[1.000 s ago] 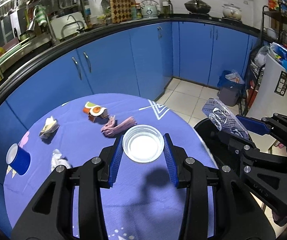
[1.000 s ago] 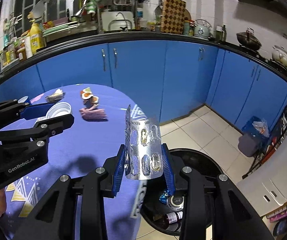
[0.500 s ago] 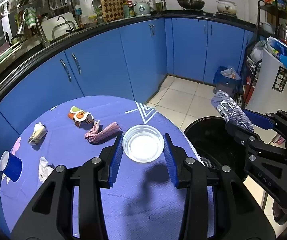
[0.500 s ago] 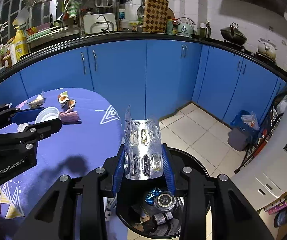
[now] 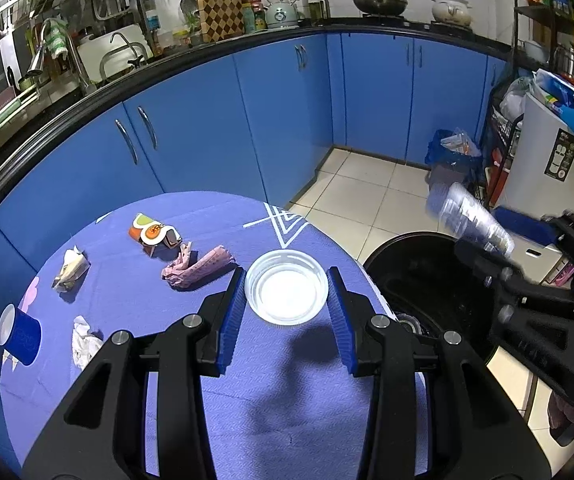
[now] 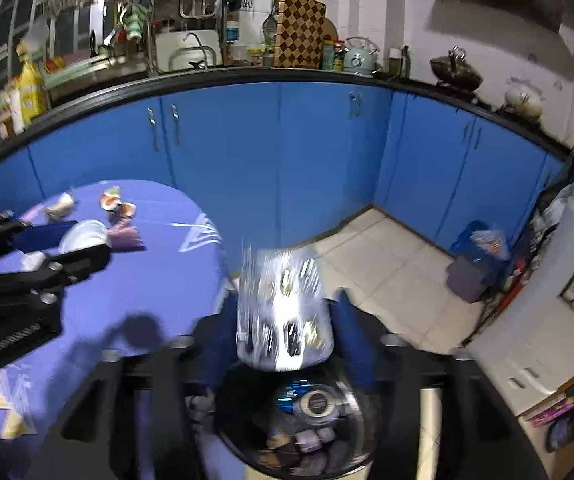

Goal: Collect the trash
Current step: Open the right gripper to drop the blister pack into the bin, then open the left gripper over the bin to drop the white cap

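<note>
Blister pack point(image 6: 285, 312): smeared by motion blur, pockets unreadable; whether the right gripper point(image 6: 287, 332) touches it cannot be told. Right gripper fingers point(image 6: 353, 336): blurred, edges soft. Bin point(image 5: 415, 276): far rim hidden behind the right gripper, contents dark; in the right wrist view, cut off by the bottom edge. Cup point(image 5: 19, 334): print too small to read. Counter items: too small to identify.

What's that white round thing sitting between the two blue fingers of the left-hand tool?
A shallow clear plastic lid lies on the purple tablecloth, between the left gripper fingers, which flank it closely. The left wrist view shows this.
</note>
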Demonstrator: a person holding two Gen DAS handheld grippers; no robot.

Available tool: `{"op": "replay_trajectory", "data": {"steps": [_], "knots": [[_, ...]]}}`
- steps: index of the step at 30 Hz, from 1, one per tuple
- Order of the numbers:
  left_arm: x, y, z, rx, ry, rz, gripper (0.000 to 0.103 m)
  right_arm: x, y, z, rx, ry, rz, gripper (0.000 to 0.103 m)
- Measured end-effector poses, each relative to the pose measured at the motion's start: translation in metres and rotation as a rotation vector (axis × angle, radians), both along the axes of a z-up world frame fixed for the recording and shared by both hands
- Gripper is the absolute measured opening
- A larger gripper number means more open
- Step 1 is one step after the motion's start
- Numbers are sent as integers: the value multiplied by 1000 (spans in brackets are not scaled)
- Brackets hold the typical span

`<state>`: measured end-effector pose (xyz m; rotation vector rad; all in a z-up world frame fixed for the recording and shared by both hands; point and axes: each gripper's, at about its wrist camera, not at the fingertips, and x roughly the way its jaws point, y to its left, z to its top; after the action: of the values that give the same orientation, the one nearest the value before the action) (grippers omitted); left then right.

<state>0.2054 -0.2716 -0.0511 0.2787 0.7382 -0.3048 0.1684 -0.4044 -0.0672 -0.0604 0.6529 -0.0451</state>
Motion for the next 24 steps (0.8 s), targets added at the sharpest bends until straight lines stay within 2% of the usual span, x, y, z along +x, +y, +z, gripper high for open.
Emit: {"op": "replay_trajectory", "data": {"steps": [1,2,24], "knots": [[0,0,0,1,0,0,41,-1,1,1,-24,-11,-19,91],[0,-1,0,2,-1,-1,41,-3,1,2,-45,-32,-34,93],[3,-48,0,18,5,-84,42,-11,-46,-9,-1,-12,-122,93]]}}
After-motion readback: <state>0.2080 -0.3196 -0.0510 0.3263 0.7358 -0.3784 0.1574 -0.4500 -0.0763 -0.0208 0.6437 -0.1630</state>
